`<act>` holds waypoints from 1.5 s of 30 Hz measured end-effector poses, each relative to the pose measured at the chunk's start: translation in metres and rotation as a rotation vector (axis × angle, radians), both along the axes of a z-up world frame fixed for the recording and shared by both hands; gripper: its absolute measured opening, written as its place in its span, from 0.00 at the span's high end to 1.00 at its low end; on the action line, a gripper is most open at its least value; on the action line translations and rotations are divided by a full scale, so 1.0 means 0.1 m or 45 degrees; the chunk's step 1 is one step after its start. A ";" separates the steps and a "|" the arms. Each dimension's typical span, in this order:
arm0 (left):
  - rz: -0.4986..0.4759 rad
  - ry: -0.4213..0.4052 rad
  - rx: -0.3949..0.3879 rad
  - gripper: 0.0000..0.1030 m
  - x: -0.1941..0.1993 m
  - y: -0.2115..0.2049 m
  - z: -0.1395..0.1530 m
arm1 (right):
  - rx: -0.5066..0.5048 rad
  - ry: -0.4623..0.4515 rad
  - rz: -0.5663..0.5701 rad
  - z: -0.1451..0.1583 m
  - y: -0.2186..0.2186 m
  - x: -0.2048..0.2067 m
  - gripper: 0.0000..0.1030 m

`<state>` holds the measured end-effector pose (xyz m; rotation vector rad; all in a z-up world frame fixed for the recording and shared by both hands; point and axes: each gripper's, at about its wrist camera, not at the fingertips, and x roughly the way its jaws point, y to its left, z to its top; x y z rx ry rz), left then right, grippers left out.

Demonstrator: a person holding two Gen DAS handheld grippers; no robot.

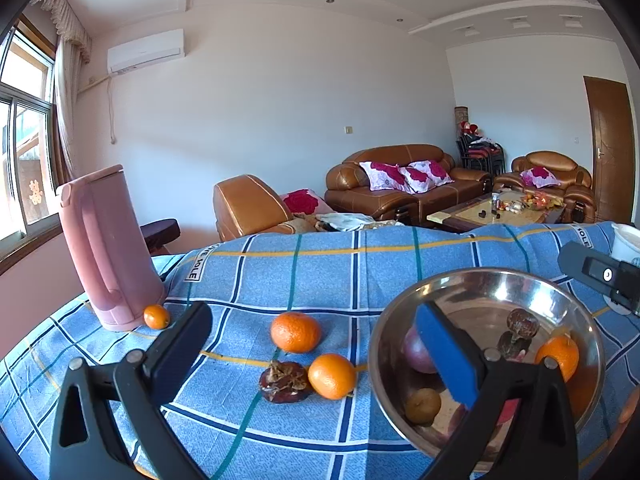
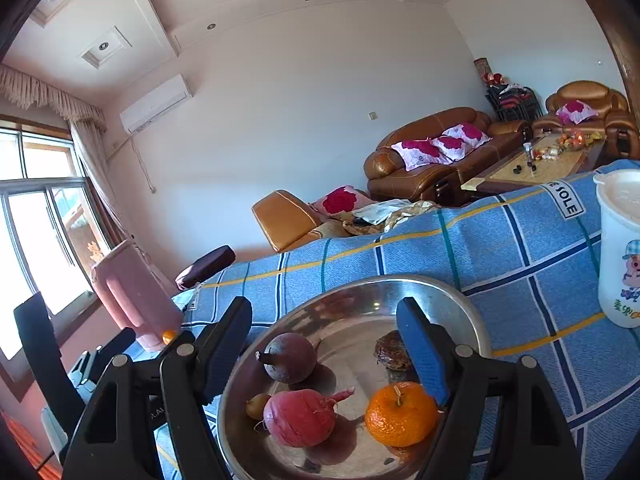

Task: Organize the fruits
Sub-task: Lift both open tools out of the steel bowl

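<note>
Left wrist view: the left claw [image 1: 316,344] gapes wide, gripping nothing, above two tangerines [image 1: 295,331] and a dried brown fruit [image 1: 285,382] on the blue checked surface [image 1: 320,272]; its right finger overlaps the steel bowl [image 1: 472,280].
Right wrist view: the right claw [image 2: 326,338] spreads wide and empty over the bowl, which holds a tangerine [image 2: 401,414], radish [image 2: 300,418] and purple passion fruit [image 2: 289,357].
Margins: pink kettle [image 1: 106,248], white cup [image 2: 620,256].

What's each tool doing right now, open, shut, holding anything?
Left tool: open, empty, above the loose oranges on the cloth.
Right tool: open, empty, over the steel bowl.
</note>
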<state>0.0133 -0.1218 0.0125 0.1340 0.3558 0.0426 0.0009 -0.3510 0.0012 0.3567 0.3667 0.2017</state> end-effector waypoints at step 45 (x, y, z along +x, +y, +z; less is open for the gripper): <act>0.090 0.199 0.029 0.00 0.00 1.32 -0.16 | -0.325 0.091 -0.252 -0.02 1.10 -0.45 0.26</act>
